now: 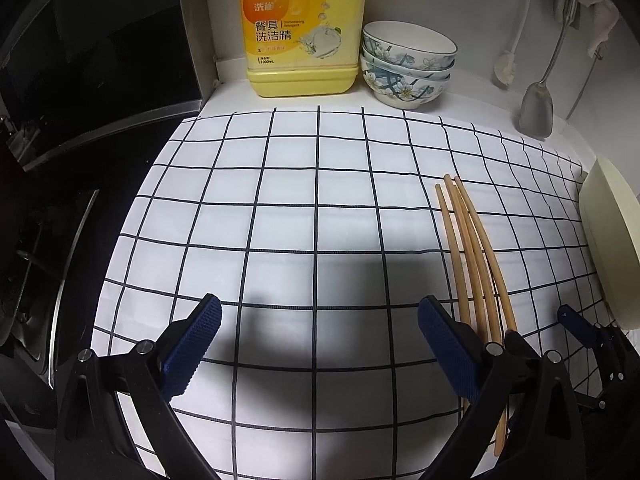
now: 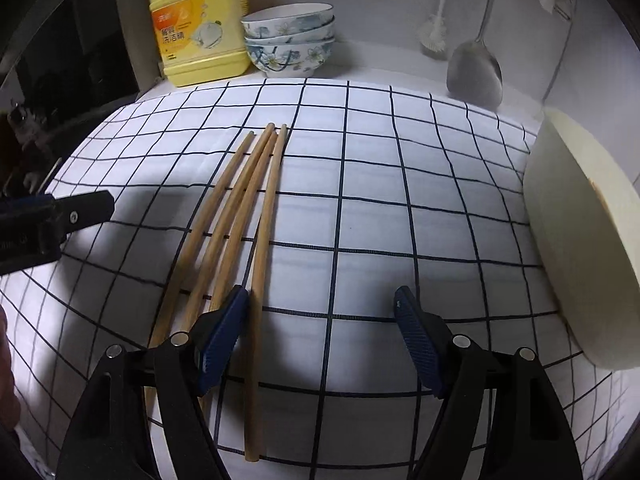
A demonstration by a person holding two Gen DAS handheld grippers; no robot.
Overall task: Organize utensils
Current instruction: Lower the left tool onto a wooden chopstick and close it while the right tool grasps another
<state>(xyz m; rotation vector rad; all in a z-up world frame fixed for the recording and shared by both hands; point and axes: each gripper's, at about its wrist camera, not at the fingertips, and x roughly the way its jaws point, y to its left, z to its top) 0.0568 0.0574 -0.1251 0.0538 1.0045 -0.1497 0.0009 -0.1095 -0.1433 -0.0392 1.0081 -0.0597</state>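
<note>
White cloth (image 1: 320, 200) with a dark grid covered the bench, and a white wall stood behind it.

The left gripper (image 1: 320, 344) was wide open and held nothing; only bare cloth and its own shadow lay between its blue pads (image 1: 192, 344). Its right pad stood just beside the near ends of the chopsticks (image 1: 476, 256), which lay on the cloth to its right. The right gripper (image 2: 320, 340) was also wide open and empty. Its left pad (image 2: 222, 344) was above the chopsticks at their near part; whether it touched them I cannot tell. One stick passed just inside this pad, and the other three ran under or outside it. The four sticks lay almost parallel, with their far ends pointing to the wall.

To the right of the sticks a pale round cutting board (image 2: 580, 240) stood on its edge. At the back were a yellow detergent bottle (image 1: 302, 28) and three stacked flowered bowls (image 1: 408, 64) just beside it. A metal spatula (image 2: 476, 68) and a white brush (image 2: 434, 32) hung at the wall.
</note>
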